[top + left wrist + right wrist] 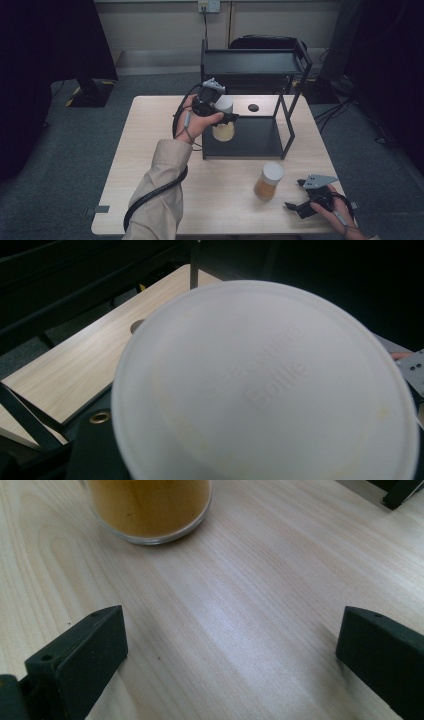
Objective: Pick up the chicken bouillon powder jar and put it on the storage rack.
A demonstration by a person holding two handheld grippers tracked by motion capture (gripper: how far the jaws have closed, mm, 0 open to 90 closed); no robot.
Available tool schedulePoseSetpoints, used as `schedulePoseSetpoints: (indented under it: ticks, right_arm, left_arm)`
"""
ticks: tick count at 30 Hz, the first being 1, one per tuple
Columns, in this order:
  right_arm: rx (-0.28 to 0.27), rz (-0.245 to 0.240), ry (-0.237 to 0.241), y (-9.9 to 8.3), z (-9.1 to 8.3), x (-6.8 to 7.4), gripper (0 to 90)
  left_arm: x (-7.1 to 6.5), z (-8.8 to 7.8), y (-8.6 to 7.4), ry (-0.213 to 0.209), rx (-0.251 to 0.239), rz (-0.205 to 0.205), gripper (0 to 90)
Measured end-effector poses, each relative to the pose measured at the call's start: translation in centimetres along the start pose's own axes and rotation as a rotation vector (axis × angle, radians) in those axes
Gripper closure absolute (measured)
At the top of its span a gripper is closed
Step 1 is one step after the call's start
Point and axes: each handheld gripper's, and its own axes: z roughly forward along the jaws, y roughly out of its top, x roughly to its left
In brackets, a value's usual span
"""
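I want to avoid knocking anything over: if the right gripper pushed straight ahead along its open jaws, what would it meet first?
Most likely the jar of orange powder. The right gripper has bare table ahead, and the jar sits slightly left of its centre line.
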Motion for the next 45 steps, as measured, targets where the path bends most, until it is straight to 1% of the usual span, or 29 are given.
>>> schedulePoseSetpoints:
  ticks: [1,3,5,7,10,13,15,16,18,19,20,21,22,23,26,31,33,37,38,42,43,45]
  right_arm:
    - [0.0,0.0,0.0,0.0,0.0,0.0,0.0]
    - [0.0,0.0,0.0,0.0,0.0,0.0,0.0]
    - [0.001,0.0,0.0,0.0,0.0,0.0,0.0]
    - [0.0,0.0,0.0,0.0,0.0,0.0,0.0]
    - [0.0,0.0,0.0,0.0,0.0,0.0,0.0]
    - [0.0,0.0,0.0,0.0,0.0,0.0,0.0]
    - [0.0,-0.001,0.0,0.0,0.0,0.0,0.0]
    - [0.0,-0.001,0.0,0.0,0.0,0.0,0.0]
    - [0.0,-0.001,0.0,0.0,0.0,0.0,0.0]
    - [0.0,-0.001,0.0,0.0,0.0,0.0,0.0]
    - [0.0,-0.001,0.0,0.0,0.0,0.0,0.0]
    - [0.0,-0.001,0.0,0.0,0.0,0.0,0.0]
    - [0.0,-0.001,0.0,0.0,0.0,0.0,0.0]
    - [0.0,-0.001,0.0,0.0,0.0,0.0,0.0]
    - [0.0,-0.001,0.0,0.0,0.0,0.0,0.0]
    - [0.0,0.0,0.0,0.0,0.0,0.0,0.0]
    - [0.0,0.0,0.0,0.0,0.0,0.0,0.0]
    - [0.0,-0.001,0.0,0.0,0.0,0.0,0.0]
    - [0.0,-0.001,0.0,0.0,0.0,0.0,0.0]
    - [0.0,0.0,0.0,0.0,0.0,0.0,0.0]
    - [0.0,0.0,0.0,0.0,0.0,0.0,0.0]
    - [0.0,0.0,0.0,0.0,0.0,0.0,0.0]
  left_arm:
    - [0.0,-0.1,0.5,0.0,-0.001,0.001,34.3]
    - [0.0,-0.2,0.7,-0.003,-0.002,0.003,34.3]
    - [0.0,-0.4,1.4,-0.004,-0.002,0.01,34.3]
    - [0.0,-0.7,2.0,-0.005,0.0,0.01,34.3]
    - [0.0,-1.1,2.6,-0.002,-0.01,0.006,34.3]
    - [-0.2,-1.5,3.3,0.006,-0.014,0.002,34.3]
    - [-0.3,-1.7,3.8,0.007,-0.01,0.008,34.3]
    - [-0.3,-1.7,3.8,0.007,-0.01,0.008,34.3]
    - [-0.3,-1.9,4.5,0.002,-0.003,0.006,34.3]
    - [-0.3,-1.9,4.5,0.002,-0.003,0.006,34.3]
    - [-0.4,-2.0,5.0,0.003,0.002,0.011,34.3]
    - [-0.4,-2.0,5.0,0.003,0.002,0.011,34.3]
    - [-0.3,-2.1,5.5,0.0,0.006,0.015,34.3]
    - [-0.3,-2.1,5.5,0.0,0.006,0.015,34.3]
    - [-0.5,-2.5,6.3,0.0,-0.001,0.018,34.3]
    - [-0.9,-3.0,7.7,0.001,0.004,0.031,34.3]
    - [-1.0,-3.1,8.0,0.002,0.006,0.033,34.3]
    - [-1.0,-3.6,9.1,-0.008,0.001,0.031,34.3]
    - [-1.0,-3.6,9.1,-0.008,0.001,0.031,34.3]
    - [-1.2,-4.3,10.3,0.001,-0.001,0.038,34.2]
    - [-1.2,-4.3,10.3,0.001,-0.001,0.038,34.3]
    - [-1.3,-4.8,11.0,0.006,-0.005,0.042,34.3]
